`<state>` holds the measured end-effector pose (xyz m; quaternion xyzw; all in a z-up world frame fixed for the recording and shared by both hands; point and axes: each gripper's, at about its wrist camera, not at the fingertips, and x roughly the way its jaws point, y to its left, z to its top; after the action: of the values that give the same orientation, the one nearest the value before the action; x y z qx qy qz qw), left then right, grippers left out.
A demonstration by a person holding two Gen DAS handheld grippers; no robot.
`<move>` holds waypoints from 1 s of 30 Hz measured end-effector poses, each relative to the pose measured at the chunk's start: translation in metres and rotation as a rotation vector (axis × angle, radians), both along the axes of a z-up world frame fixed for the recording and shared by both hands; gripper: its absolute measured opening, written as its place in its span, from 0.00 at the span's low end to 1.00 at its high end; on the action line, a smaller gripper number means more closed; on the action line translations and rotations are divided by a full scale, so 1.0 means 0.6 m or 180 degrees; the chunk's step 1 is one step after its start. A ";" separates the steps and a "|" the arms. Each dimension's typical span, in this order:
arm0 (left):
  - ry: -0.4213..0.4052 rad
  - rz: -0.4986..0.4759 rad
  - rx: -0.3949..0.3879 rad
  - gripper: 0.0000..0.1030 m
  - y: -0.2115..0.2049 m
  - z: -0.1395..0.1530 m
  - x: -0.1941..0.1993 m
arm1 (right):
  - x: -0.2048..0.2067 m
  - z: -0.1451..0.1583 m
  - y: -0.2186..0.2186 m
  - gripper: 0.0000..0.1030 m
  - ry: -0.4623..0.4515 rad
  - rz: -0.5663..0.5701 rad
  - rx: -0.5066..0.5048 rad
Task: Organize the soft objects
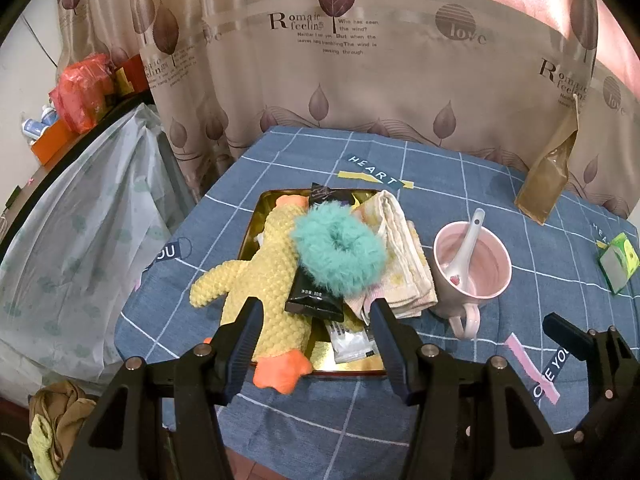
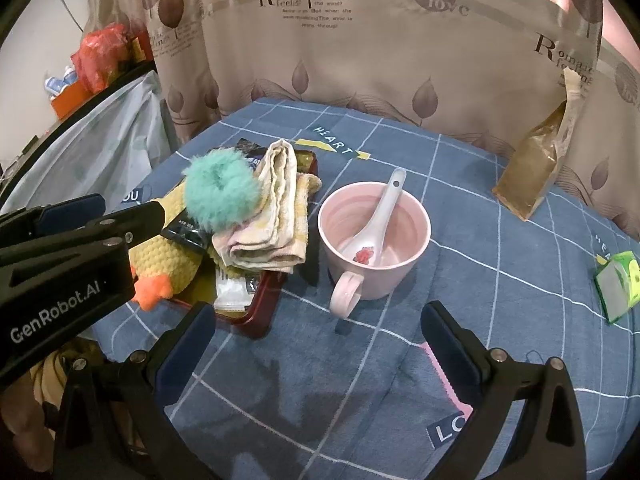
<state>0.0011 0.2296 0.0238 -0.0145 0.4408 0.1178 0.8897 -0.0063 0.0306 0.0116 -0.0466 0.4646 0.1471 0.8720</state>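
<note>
A gold-lined tray [image 1: 348,362] [image 2: 262,300] holds a yellow plush duck [image 1: 264,276] [image 2: 168,256], a teal fluffy scrunchie [image 1: 338,254] [image 2: 220,190], a folded cream towel [image 1: 404,256] [image 2: 276,216], a black packet [image 1: 314,298] and a white packet [image 1: 352,342]. My left gripper [image 1: 316,314] is open and empty, just in front of the duck and black packet. My right gripper [image 2: 320,324] is open and empty over bare cloth in front of the mug. The left gripper's fingers [image 2: 140,214] show beside the duck.
A pink mug [image 1: 472,268] [image 2: 374,236] with a white spoon [image 2: 376,216] stands right of the tray. A brown pouch [image 1: 548,184] [image 2: 536,164] leans on the curtain. A green carton [image 1: 618,260] [image 2: 618,280] lies far right. The blue checked tablecloth [image 2: 400,360] ends at left.
</note>
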 end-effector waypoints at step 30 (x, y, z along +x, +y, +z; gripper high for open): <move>0.0006 0.0009 -0.0007 0.55 0.001 -0.001 0.000 | 0.001 -0.009 0.006 0.98 0.0084 0.0033 -0.0023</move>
<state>0.0013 0.2304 0.0230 -0.0161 0.4417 0.1185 0.8892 -0.0058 0.0340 0.0063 -0.0502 0.4764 0.1505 0.8648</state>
